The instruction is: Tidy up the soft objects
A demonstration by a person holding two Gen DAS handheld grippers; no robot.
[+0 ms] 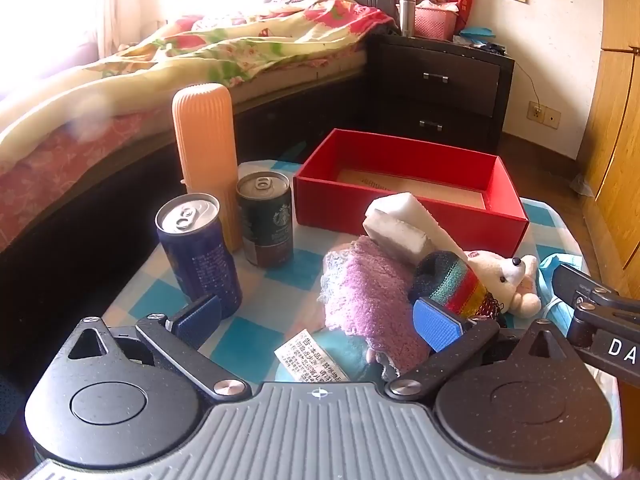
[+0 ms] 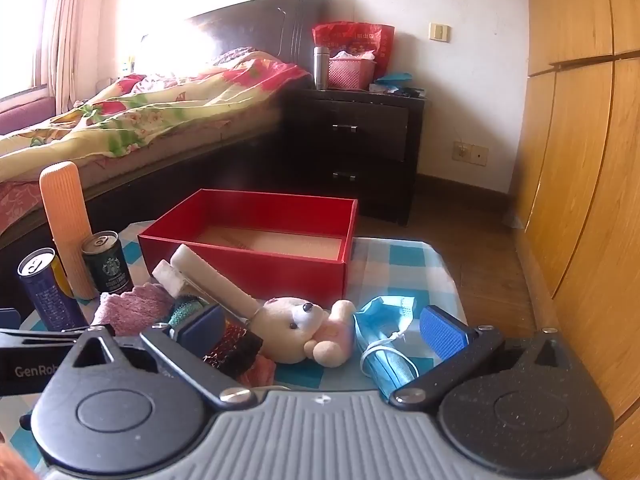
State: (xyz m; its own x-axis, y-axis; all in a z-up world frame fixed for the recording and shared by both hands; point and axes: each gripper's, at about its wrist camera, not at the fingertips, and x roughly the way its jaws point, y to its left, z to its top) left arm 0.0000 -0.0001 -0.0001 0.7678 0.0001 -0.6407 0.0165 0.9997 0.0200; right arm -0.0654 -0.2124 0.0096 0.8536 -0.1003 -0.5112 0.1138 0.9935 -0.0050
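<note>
both grippers, left gripper [image 1: 318, 318] and right gripper [image 2: 322, 330], gape wide, holding nothing. soft pile [image 1: 372, 300] crowds the red box [image 1: 408, 196]'s near wall; cans [image 1: 200, 248] stand left.

Fuzzy purple cloth [image 1: 372, 300], plush teddy bear [image 2: 296, 328], shiny metal-topped cans [image 1: 266, 216], matt red cardboard box [image 2: 256, 256].

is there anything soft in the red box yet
No, the red box shows only its bare cardboard floor; the teddy bear lies on the table outside it.

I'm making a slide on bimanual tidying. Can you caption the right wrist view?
Open right gripper hovers over a plush bear and blue face mask, red box waiting behind.
</note>
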